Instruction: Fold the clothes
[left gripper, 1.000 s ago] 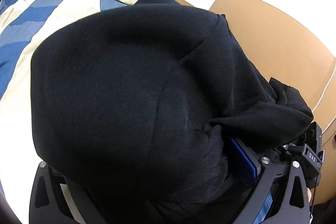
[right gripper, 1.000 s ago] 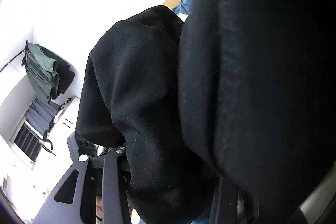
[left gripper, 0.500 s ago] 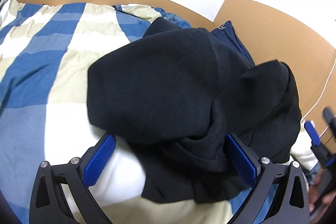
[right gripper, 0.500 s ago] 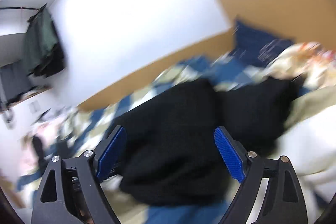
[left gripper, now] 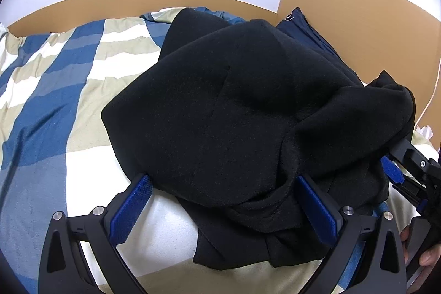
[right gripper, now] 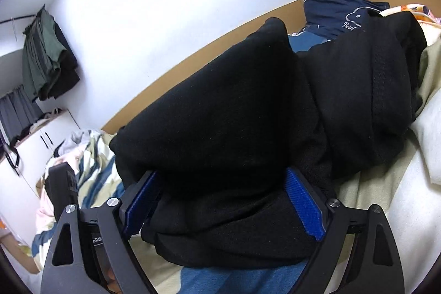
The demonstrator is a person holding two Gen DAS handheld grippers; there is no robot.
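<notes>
Left wrist view first: my left gripper (left gripper: 220,208) is sitting with its jaws spread wide, gripping nothing, and the black garment (left gripper: 248,112) is lying heaped on the striped bedding (left gripper: 55,90) straight ahead of it. The cloth's near edge is draping over the blue pads (left gripper: 131,207), so I'm touching it without pinching it. The heap is running away from me toward the wooden headboard (left gripper: 344,15), with its bulk leaning to my right. Off to the left the quilt is lying bare, and that's the open room I'm counting on for spreading. At the right edge, my right gripper (left gripper: 397,172) is poking out from under the cloth.

Over to the right wrist view: my right gripper (right gripper: 223,205) is also spread, jaws wide, and the black garment (right gripper: 234,112) is bunching between and over its pads (right gripper: 303,208) with no pinch on it. The fabric is stretching up and rightward toward the navy pillow (right gripper: 336,10). I'm judging this hand the more buried of the two, so it's nearer a hem. The headboard is crowding the far side; pulling back toward me looks safest.
</notes>
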